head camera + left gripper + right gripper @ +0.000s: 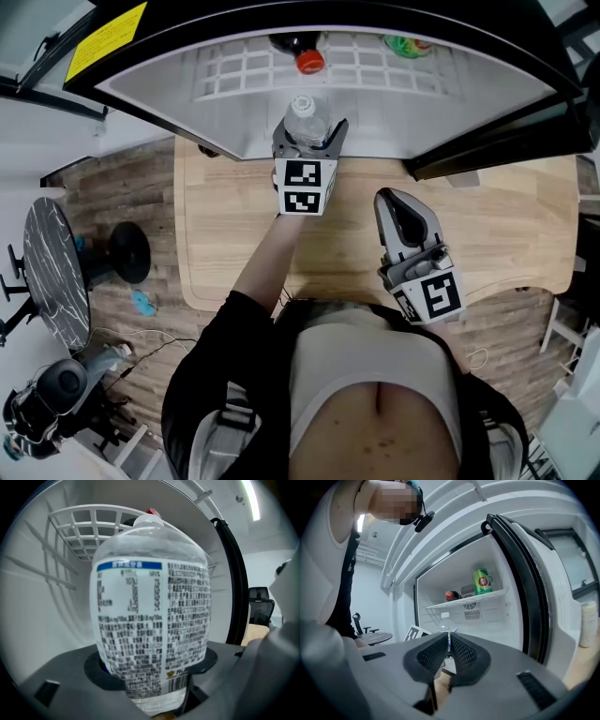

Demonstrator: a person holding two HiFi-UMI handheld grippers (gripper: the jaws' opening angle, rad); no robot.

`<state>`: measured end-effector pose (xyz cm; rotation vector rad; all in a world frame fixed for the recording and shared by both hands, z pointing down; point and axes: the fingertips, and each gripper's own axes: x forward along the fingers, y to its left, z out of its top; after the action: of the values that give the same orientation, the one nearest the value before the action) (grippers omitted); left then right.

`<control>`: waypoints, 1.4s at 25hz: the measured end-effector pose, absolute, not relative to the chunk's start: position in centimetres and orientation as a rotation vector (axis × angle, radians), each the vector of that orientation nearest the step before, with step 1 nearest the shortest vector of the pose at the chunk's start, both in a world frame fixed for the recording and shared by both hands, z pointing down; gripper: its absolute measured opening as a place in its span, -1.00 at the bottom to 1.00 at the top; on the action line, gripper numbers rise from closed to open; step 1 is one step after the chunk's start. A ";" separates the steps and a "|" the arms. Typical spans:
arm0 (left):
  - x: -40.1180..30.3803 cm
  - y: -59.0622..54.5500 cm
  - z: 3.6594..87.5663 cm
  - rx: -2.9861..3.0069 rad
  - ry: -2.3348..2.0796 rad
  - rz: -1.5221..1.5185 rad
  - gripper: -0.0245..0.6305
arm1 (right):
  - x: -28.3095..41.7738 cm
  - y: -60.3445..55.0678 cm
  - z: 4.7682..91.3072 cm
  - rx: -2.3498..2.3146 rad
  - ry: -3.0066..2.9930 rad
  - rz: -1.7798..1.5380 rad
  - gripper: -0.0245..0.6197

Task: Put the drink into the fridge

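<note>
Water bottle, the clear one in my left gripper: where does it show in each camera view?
Head view: water bottle top centre, held in the left gripper.
Left gripper view: fills the middle.
Right gripper view: not clearly in it; only the left gripper's marker cube shows, left of the jaws.
Shared landmark: the red-capped bottle on the white wire shelf, in all three.

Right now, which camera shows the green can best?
The right gripper view: the green can stands whole and upright on the shelf. The head view catches only its top from above. The left gripper view misses it; the held bottle fills that picture.
</note>
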<state>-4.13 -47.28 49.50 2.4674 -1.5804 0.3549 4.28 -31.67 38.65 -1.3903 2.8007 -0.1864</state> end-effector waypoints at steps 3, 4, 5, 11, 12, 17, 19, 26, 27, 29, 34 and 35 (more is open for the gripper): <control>-4.1 -47.8 49.5 2.472 -1.582 0.358 0.13 | 4.3 -31.7 38.7 -1.394 2.799 -0.190 -0.81; -4.0 -48.0 49.5 2.474 -1.582 0.363 0.13 | 4.3 -31.7 38.7 -1.395 2.799 -0.191 -0.81; -4.0 -48.2 49.5 2.475 -1.581 0.368 0.13 | 4.3 -31.7 38.7 -1.396 2.799 -0.193 -0.81; -4.1 -49.3 49.9 2.472 -1.580 0.362 0.13 | 4.2 -31.7 38.8 -1.400 2.802 -0.196 -0.81; -4.1 -49.4 50.0 2.469 -1.581 0.361 0.13 | 4.3 -31.7 38.9 -1.402 2.802 -0.197 -0.81; -4.4 -50.1 50.2 2.449 -1.592 0.370 0.13 | 4.5 -31.8 38.9 -1.411 2.799 -0.203 -0.81; -4.5 -50.5 50.2 2.445 -1.597 0.362 0.13 | 4.4 -31.8 39.0 -1.410 2.800 -0.208 -0.81; -4.7 -51.8 50.9 2.437 -1.603 0.374 0.13 | 4.5 -31.9 39.1 -1.415 2.799 -0.210 -0.81; -4.6 -51.9 50.9 2.438 -1.604 0.371 0.13 | 4.5 -32.0 39.1 -1.417 2.798 -0.210 -0.81; -4.5 -52.3 50.6 2.443 -1.609 0.374 0.13 | 4.6 -32.0 39.0 -1.420 2.796 -0.210 -0.81; -4.5 -52.9 50.5 2.452 -1.625 0.400 0.13 | 4.6 -31.9 39.1 -1.419 2.803 -0.211 -0.81; -4.5 -53.0 50.5 2.452 -1.628 0.404 0.13 | 4.6 -31.9 39.1 -1.421 2.802 -0.212 -0.81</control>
<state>-4.47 -53.04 50.47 2.4518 -1.6279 0.4035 4.60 -31.94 39.07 -1.4211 2.8018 -0.2120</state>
